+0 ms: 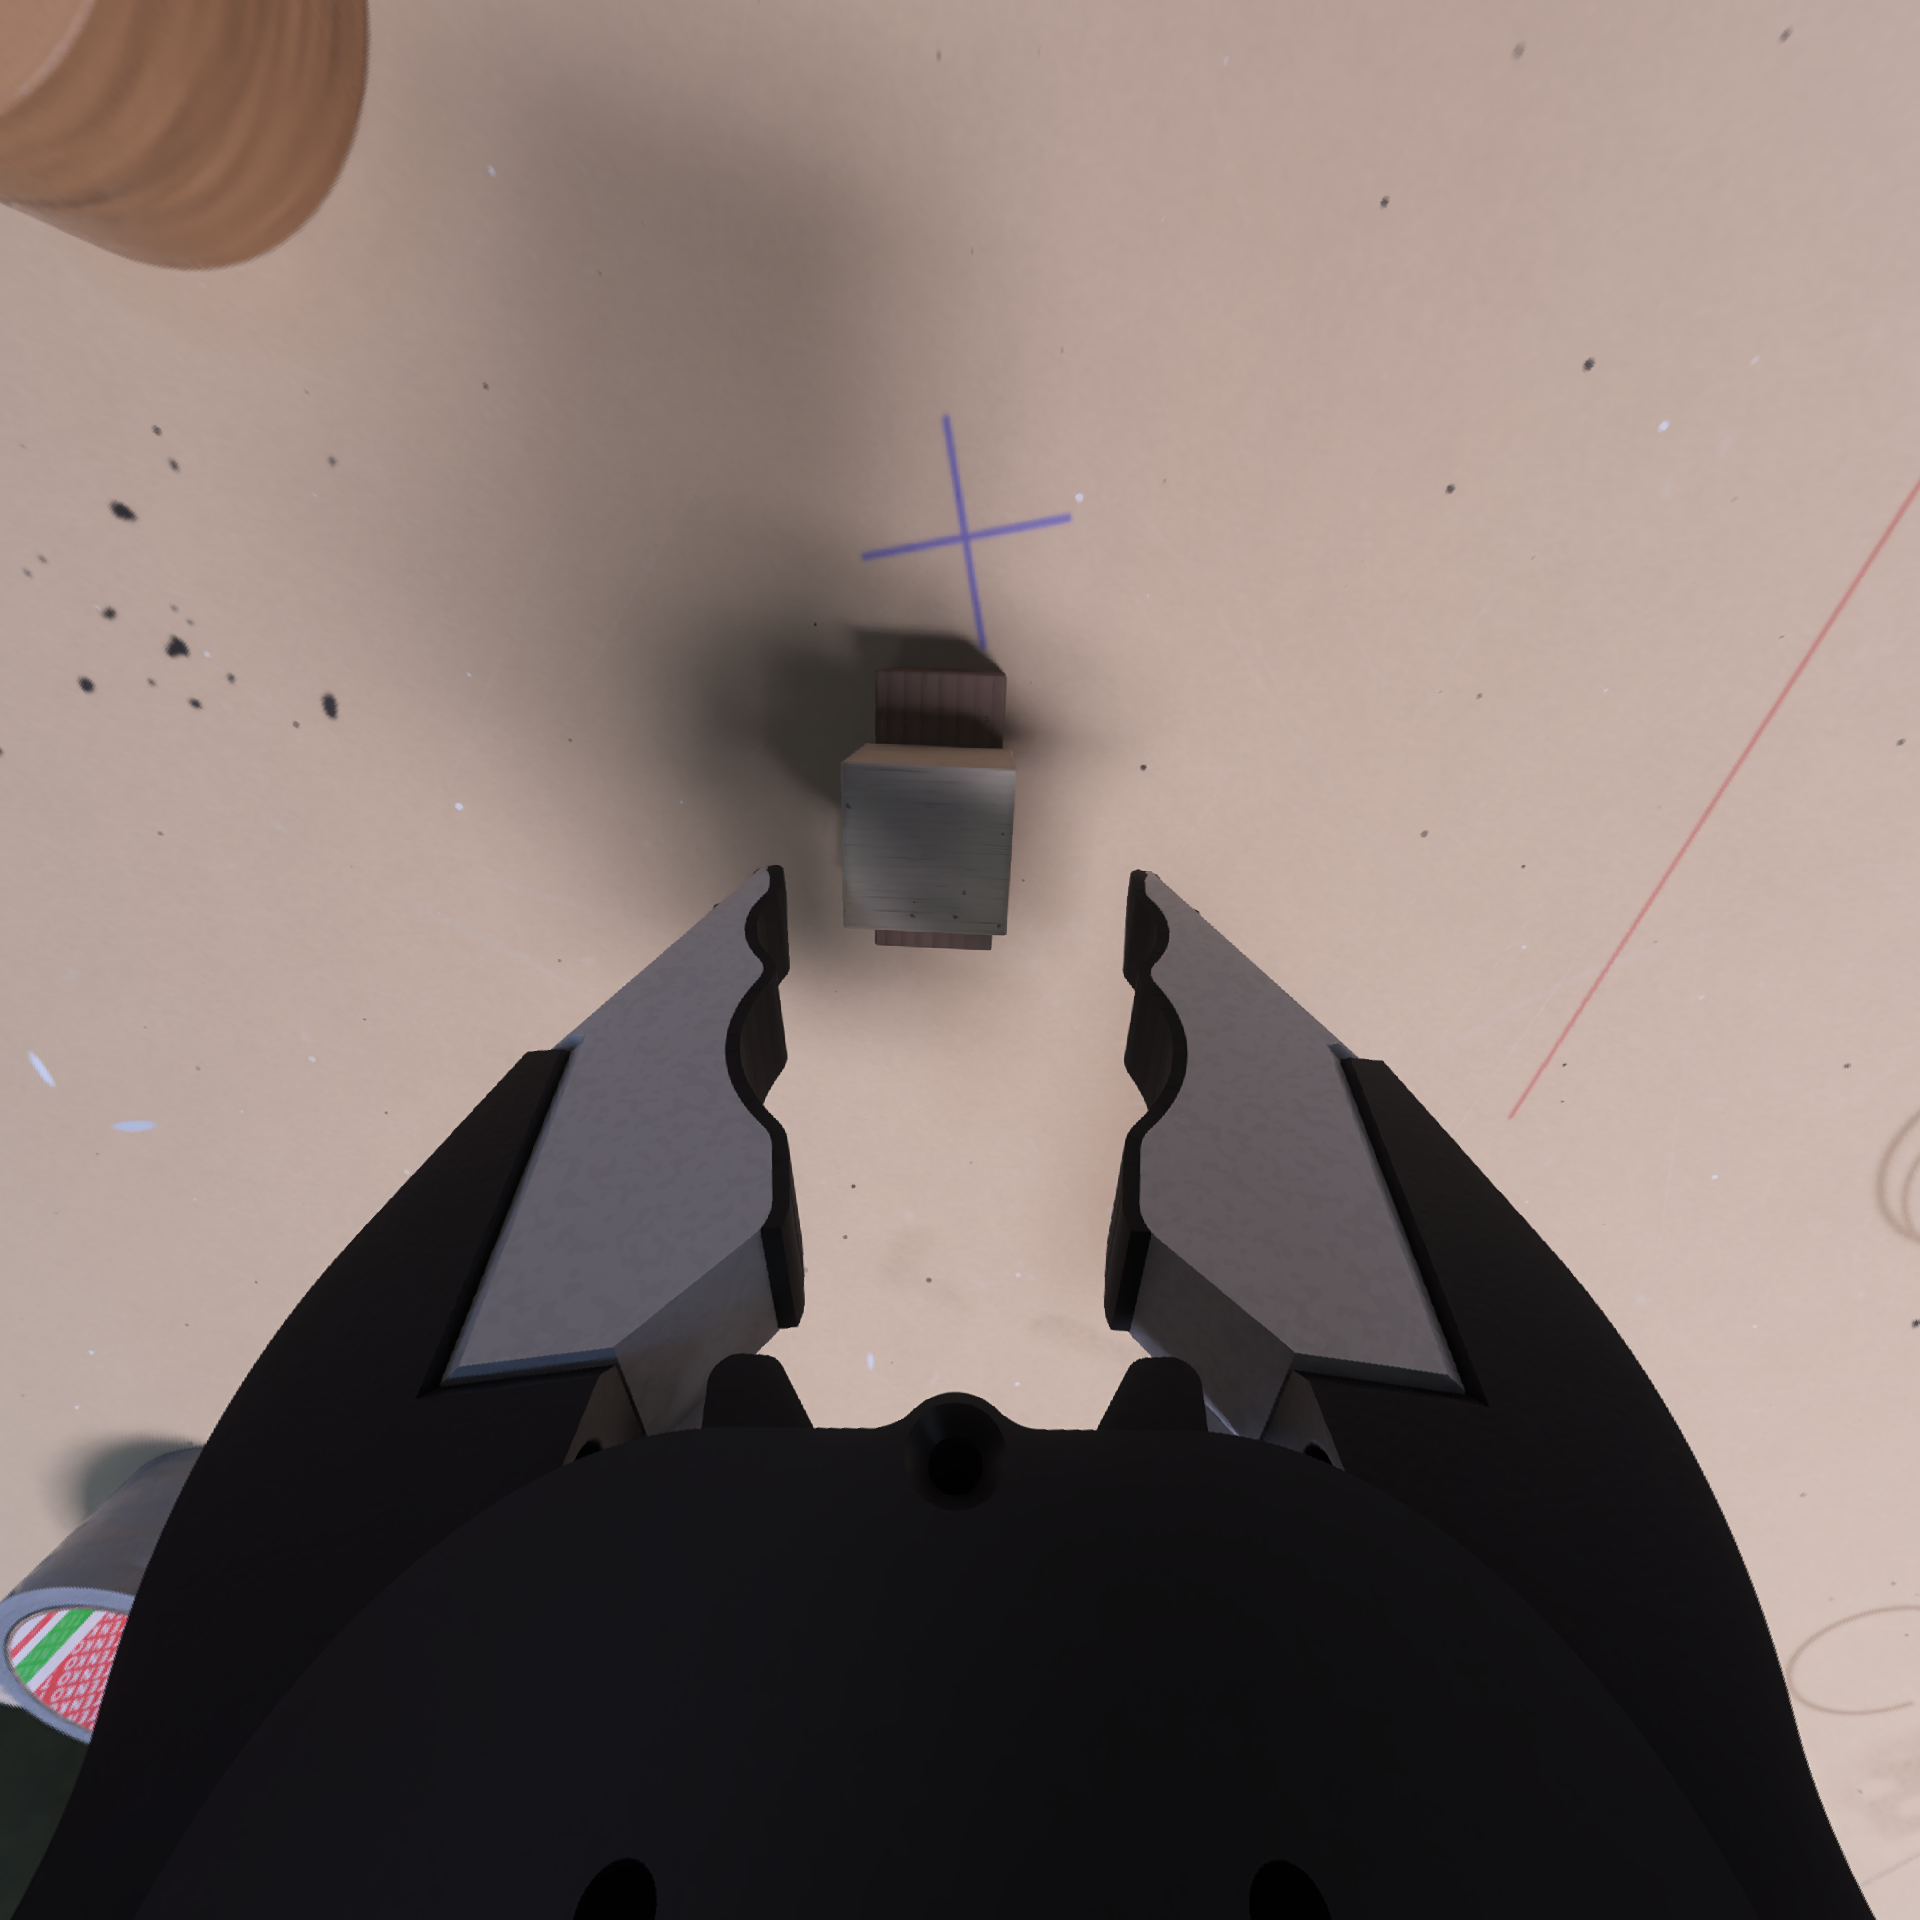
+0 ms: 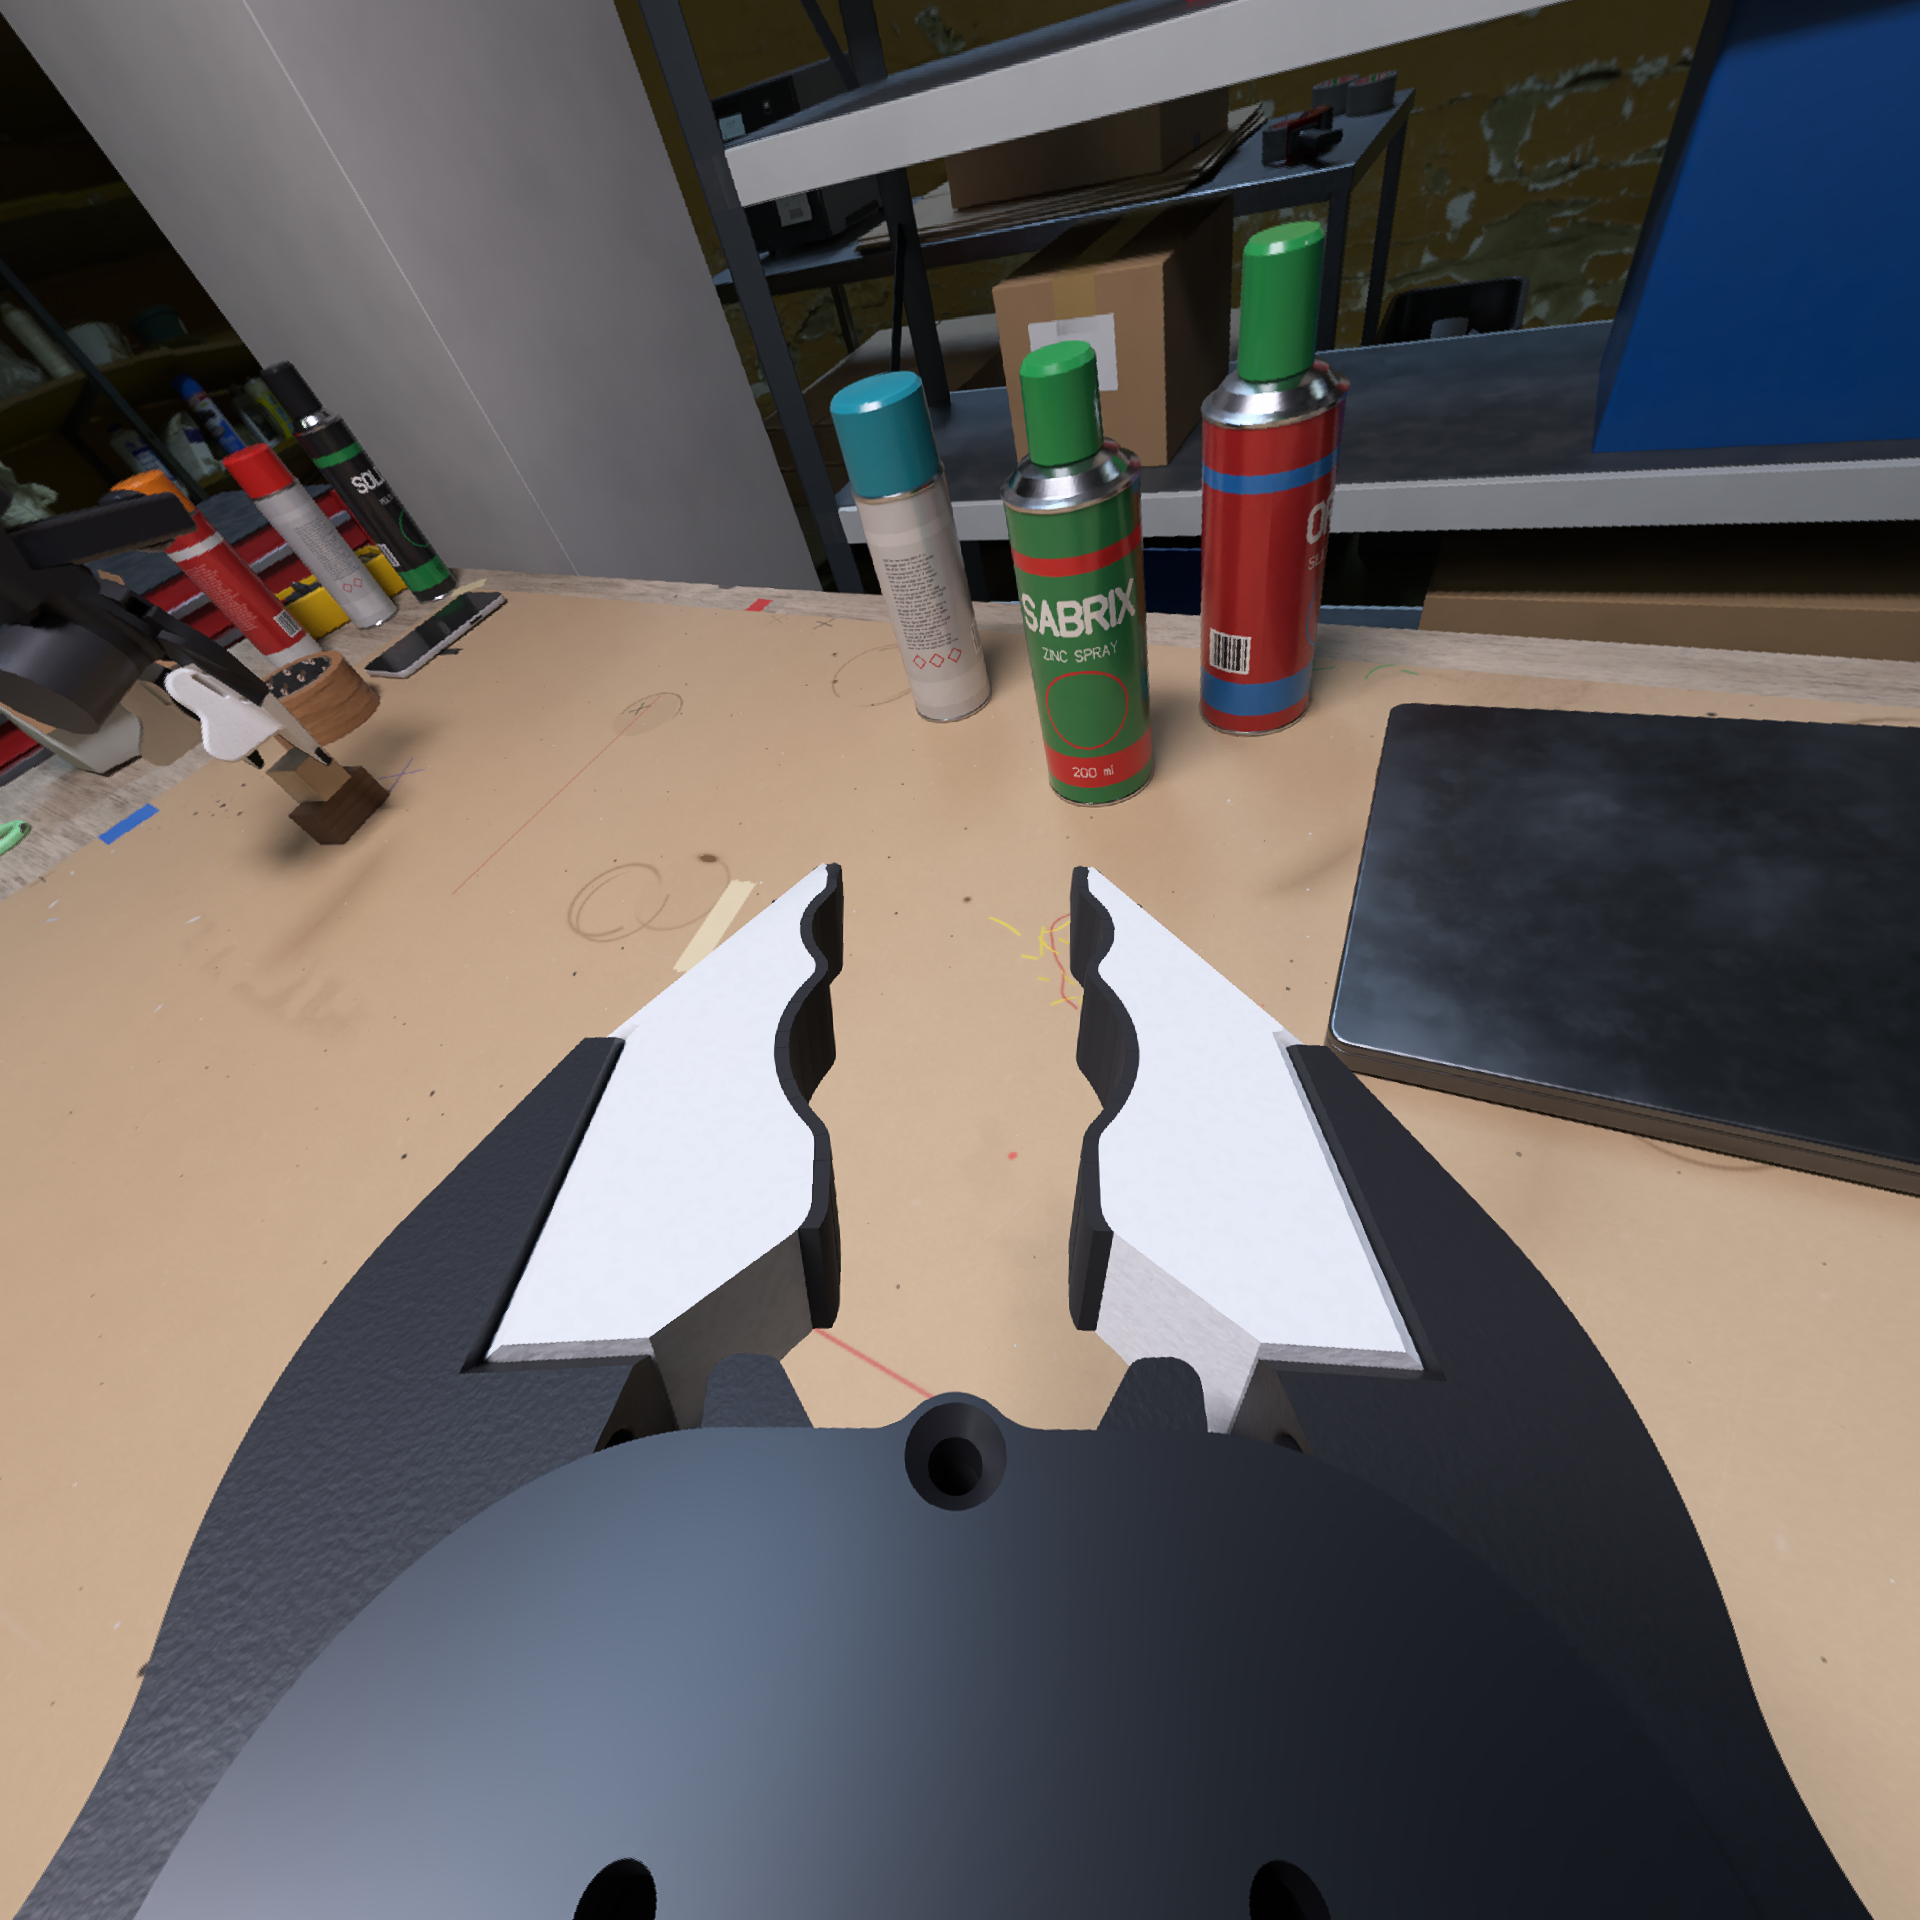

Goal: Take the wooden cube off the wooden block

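Observation:
A pale wooden cube [image 1: 928, 836] sits on a dark brown wooden block [image 1: 940, 707] on the tan table, beside a blue cross mark. My left gripper [image 1: 956, 883] is open and looks down on the stack. The cube lies between and just beyond its fingertips, with a gap on each side. In the right wrist view the stack stands far left, cube [image 2: 304, 779] on block [image 2: 343, 812], with the left gripper [image 2: 286, 764] right over it. My right gripper [image 2: 956, 883] is open and empty above the middle of the table, far from the stack.
Three spray cans [image 2: 1086, 623] stand at the table's back. A dark flat slab [image 2: 1662, 914] lies at the right. More cans, a wooden ring [image 2: 327, 696] and a phone [image 2: 436, 634] are behind the stack. A tape roll [image 1: 62, 1652] and a wooden cylinder [image 1: 177, 114] flank the left gripper.

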`<state>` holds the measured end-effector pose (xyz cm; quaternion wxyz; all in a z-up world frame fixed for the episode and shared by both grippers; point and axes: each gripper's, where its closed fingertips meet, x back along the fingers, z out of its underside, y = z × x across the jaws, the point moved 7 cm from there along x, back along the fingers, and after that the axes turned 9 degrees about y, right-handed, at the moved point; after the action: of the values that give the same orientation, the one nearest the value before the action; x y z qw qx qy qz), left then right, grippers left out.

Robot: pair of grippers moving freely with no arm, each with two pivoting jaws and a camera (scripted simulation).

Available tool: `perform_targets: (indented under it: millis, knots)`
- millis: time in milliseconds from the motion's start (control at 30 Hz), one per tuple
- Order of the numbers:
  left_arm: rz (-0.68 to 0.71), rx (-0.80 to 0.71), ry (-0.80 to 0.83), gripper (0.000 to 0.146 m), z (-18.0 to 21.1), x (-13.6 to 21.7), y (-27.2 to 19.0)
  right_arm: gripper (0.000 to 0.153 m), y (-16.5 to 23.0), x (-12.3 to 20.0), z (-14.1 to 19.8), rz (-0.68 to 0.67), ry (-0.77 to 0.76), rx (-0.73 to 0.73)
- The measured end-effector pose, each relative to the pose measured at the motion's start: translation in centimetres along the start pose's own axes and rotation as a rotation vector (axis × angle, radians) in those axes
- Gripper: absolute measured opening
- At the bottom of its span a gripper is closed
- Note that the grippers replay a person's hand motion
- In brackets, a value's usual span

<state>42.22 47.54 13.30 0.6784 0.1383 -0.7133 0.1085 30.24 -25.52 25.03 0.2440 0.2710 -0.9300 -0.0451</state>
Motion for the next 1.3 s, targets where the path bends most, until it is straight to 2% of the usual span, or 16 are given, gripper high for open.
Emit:
perform_targets:
  millis: [167, 267, 433, 600, 733, 867, 967, 1067, 1200, 1300]
  knots:
    - [-0.055, -0.017, 0.036, 0.054, -0.1, -1.1, 0.3, 0.044, 0.0, -0.2, 0.1, 0.003, 0.02, 0.004]
    - [-0.043, -0.03, 0.017, 0.035, -0.3, -1.4, 0.4, 0.044, 0.0, -0.3, 0.2, 0.003, 0.023, 0.004]
    - [0.013, -0.079, 0.003, 0.034, -0.1, -1.3, 0.6, 0.044, 0.0, -0.8, 0.3, 0.0, 0.047, 0.007]
    - [0.194, -0.129, 0.023, 0.034, 1.0, -0.8, 1.2, 0.044, 0.4, -1.3, 0.2, -0.001, 0.067, 0.023]
    - [0.317, -0.192, -0.074, 0.034, 1.7, 2.3, 1.9, 0.044, 0.9, -1.8, 0.0, -0.007, 0.078, 0.039]
    - [0.405, -0.354, -0.265, 0.034, 2.6, 9.1, 0.8, 0.044, 1.9, -2.5, -0.5, -0.007, 0.09, 0.077]
    - [0.532, -0.544, -0.438, 0.034, 4.9, 15.2, -3.1, 0.043, 3.7, -3.3, -1.5, -0.074, 0.047, 0.121]
    - [0.756, -0.808, -0.545, 0.034, 9.0, 19.5, -9.9, 0.042, 6.9, -4.2, -3.1, -0.297, -0.08, 0.155]
    - [1.041, -1.155, -0.615, 0.034, 15.7, 21.9, -20.2, 0.042, 11.6, -5.3, -4.9, -0.642, -0.229, 0.117]
    - [1.181, -1.346, -0.649, 0.034, 20.0, 22.3, -27.0, 0.046, 14.2, -5.0, -5.6, -0.758, -0.264, 0.15]
